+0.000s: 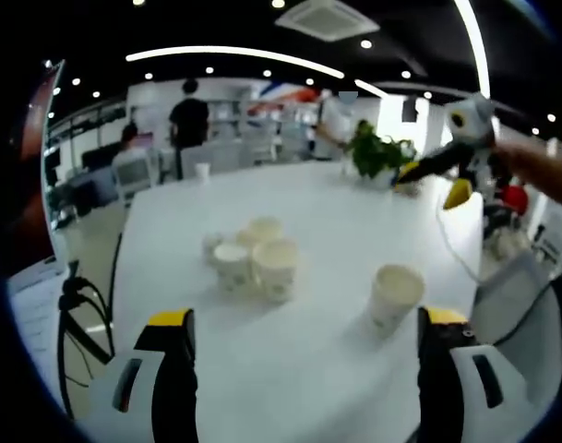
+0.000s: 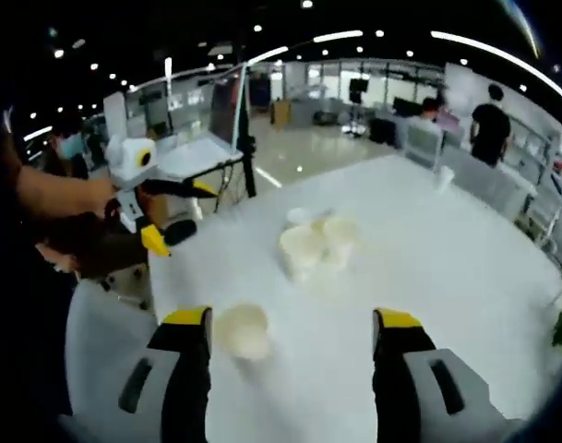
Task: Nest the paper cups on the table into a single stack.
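A cluster of several white paper cups (image 1: 255,257) stands upright in the middle of the white round table (image 1: 290,378). A lone paper cup (image 1: 394,295) stands to its right, just ahead of my right-hand jaw. My left gripper (image 1: 306,318) hovers open over the near table edge, holding nothing. My right gripper (image 1: 435,180), held by a person's hand, is open above the far right edge. In the right gripper view the lone cup (image 2: 243,332) sits close by the left jaw of my open right gripper (image 2: 292,320). The cluster (image 2: 317,242) lies further ahead. The left gripper (image 2: 174,212) is open at the left.
A potted plant (image 1: 376,152) stands at the table's far side, with one more cup (image 1: 202,171) near the far edge. A cable (image 1: 451,245) trails over the right rim. A laptop on a stand (image 2: 193,152) and chairs ring the table; people stand in the background.
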Available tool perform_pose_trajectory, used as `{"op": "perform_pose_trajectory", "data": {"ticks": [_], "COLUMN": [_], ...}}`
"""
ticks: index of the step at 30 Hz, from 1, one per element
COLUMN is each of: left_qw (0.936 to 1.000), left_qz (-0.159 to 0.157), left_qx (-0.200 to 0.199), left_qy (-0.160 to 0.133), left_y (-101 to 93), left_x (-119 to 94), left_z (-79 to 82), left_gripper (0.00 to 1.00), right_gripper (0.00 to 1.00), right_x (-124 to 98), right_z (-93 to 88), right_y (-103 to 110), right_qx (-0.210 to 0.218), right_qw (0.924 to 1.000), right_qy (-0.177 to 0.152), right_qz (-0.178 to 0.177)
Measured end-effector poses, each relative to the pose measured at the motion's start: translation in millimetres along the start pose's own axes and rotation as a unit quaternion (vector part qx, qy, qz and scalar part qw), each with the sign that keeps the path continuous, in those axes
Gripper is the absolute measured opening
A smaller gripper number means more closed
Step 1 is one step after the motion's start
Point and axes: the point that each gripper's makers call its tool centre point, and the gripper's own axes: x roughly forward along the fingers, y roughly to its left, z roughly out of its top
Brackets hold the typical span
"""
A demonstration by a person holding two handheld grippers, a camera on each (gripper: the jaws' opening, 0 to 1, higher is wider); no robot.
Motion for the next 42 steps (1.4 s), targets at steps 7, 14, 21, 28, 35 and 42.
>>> {"op": "perform_pose_trajectory", "data": {"ticks": [7,14,21,28,35,42], "left_qw": [0.9999,0.9999,0.9998,0.9997,0.9995,0.9991], "left_qz": [0.004,0.001,0.005,0.013,0.016,0.016], "left_qx": [0.004,0.012,0.009,0.004,0.004,0.003], "left_qy": [-0.013,-0.008,-0.018,-0.018,-0.027,-0.039], "left_y": [0.9,-1.8,-0.7,4.3,4.7,3.6], "left_x": [-0.7,1.6,0.6,-0.3,-1.5,1.6], "left_z": [4.8,-6.7,-9.3,-11.2,-9.6,-9.1], "left_gripper": [0.98,0.98,0.98,0.98,0.98,0.98], "right_gripper": [0.93,1.0,1.0,1.0,1.0,1.0], "right_x": [-13.2,-24.7,-43.5,-47.2,-46.6,-46.8], "right_z": [-10.0,-43.6,-64.5,-70.2,-67.7,-67.7], "right_y": [-10.1,-15.8,-30.3,-29.2,-24.2,-20.3], "right_qx": [0.006,-0.014,0.013,0.012,0.016,0.026], "right_qw": [0.9971,0.9943,0.9913,0.9914,0.9914,0.9904], "right_qy": [-0.075,-0.101,-0.117,-0.115,-0.115,-0.121], "right_qz": [-0.008,-0.032,-0.059,-0.061,-0.061,-0.061]}}
